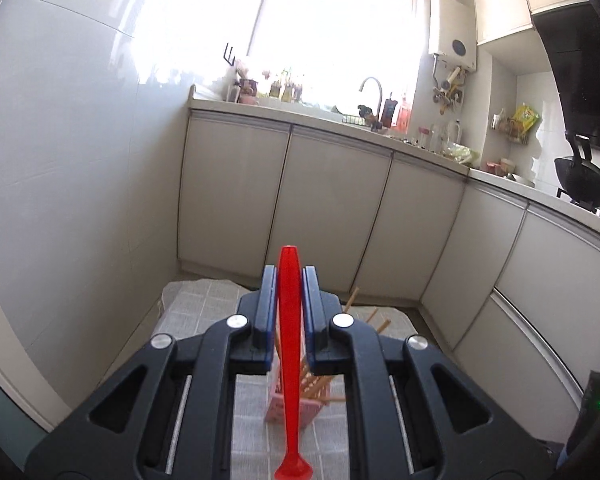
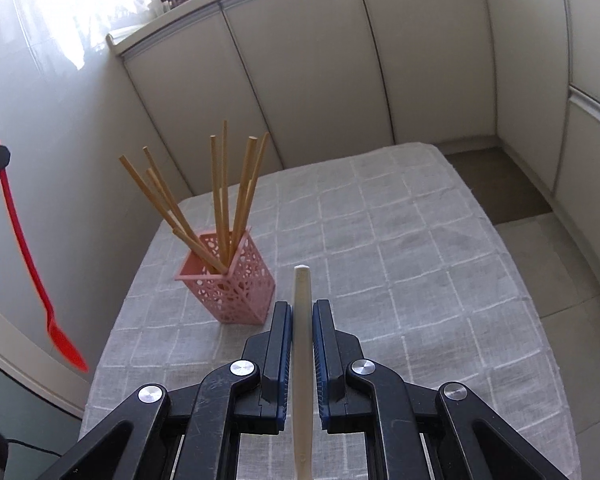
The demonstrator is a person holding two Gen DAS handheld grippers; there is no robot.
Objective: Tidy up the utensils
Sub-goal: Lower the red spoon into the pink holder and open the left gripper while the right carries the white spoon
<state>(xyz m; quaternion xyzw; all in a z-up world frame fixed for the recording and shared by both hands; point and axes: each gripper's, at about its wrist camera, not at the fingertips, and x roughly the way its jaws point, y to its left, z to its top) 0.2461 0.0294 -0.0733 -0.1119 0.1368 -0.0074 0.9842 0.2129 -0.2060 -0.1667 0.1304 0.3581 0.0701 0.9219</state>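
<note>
The left gripper (image 1: 288, 304) is clamped narrow on the red spoon (image 1: 289, 344), gripped near the handle end with the bowl hanging low. The right gripper (image 2: 302, 340) is closed tight on the cream utensil (image 2: 302, 360), gripped along its handle. Both pieces are judged light, thin, stiff plastic, and smooth enough to pivot in the pads. Ahead, on the checked tablecloth (image 2: 400, 260), the pink holder (image 2: 236, 280) is seen, crowded with wooden chopsticks (image 2: 220, 184), and is likely easily tipped.

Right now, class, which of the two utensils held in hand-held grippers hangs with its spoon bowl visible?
The red spoon, clamped in the left hand-held gripper; the cream utensil shows only its handle.
</note>
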